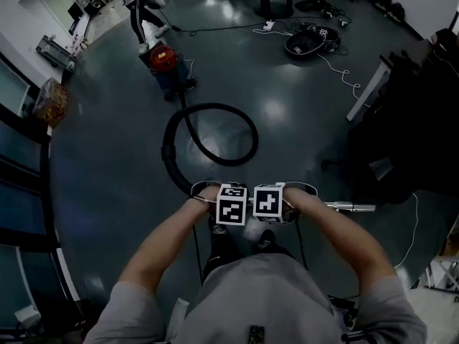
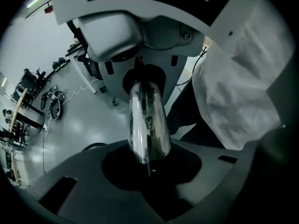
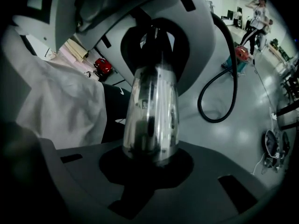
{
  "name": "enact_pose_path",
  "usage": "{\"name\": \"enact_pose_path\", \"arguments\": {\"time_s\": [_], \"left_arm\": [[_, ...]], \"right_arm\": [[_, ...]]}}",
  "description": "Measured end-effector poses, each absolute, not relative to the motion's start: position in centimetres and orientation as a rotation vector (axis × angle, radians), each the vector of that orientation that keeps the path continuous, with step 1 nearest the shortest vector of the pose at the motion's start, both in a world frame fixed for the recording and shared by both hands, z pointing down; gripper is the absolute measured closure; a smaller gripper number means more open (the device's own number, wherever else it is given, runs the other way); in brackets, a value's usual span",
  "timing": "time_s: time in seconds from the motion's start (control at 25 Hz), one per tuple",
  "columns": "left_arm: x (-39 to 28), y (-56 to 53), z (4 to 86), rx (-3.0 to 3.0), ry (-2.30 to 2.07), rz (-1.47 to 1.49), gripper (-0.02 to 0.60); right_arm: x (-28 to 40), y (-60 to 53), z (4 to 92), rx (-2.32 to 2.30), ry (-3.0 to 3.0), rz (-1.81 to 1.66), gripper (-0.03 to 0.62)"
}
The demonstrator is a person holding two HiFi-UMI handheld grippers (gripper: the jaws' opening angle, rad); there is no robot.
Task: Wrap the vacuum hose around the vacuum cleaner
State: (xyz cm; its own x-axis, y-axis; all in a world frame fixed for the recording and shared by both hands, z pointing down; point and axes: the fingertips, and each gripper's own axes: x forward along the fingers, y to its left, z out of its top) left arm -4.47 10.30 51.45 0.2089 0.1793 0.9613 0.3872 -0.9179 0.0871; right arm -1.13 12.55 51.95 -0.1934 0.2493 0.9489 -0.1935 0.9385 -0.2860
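Head view | open grey floor (image 1: 287,113) ahead; dark furniture (image 1: 409,120) bounds the right, glass panels (image 1: 18,149) the left | vacuum hose (image 1: 169,149) lies looped on the floor between the far vacuum cleaner (image 1: 163,61) and the grippers | left gripper (image 1: 231,206) and right gripper (image 1: 267,203), side by side, each clamped on the chrome wand (image 1: 351,207) pointing right

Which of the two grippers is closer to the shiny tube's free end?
The right gripper: the metal tube pokes out just beyond it, away from the left gripper.
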Motion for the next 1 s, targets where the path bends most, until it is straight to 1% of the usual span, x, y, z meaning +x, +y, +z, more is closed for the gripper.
{"name": "enact_pose_path", "arguments": {"time_s": [0.16,0.28,0.4,0.92,1.0], "left_arm": [[-5.0,9.5,50.6,-2.299,-0.558,-1.782,0.474],[-5.5,8.2,50.6,-2.296,-0.541,-1.768,0.476],[-6.4,6.4,50.7,-2.313,-0.519,-1.758,0.483],[-8.1,-0.4,49.5,-2.406,-0.579,-1.663,0.488],[-8.6,-1.5,49.4,-2.398,-0.574,-1.654,0.488]], "right_arm": [[-1.9,11.9,50.9,-0.049,-1.728,0.412,0.540],[-2.4,10.2,50.1,-0.008,-1.727,0.332,0.537],[-2.6,7.8,49.0,0.064,-1.706,0.182,0.485],[-3.8,-0.4,44.8,0.281,-1.611,-0.002,0.483],[-4.4,-1.5,43.9,0.313,-1.607,-0.052,0.471]]}}
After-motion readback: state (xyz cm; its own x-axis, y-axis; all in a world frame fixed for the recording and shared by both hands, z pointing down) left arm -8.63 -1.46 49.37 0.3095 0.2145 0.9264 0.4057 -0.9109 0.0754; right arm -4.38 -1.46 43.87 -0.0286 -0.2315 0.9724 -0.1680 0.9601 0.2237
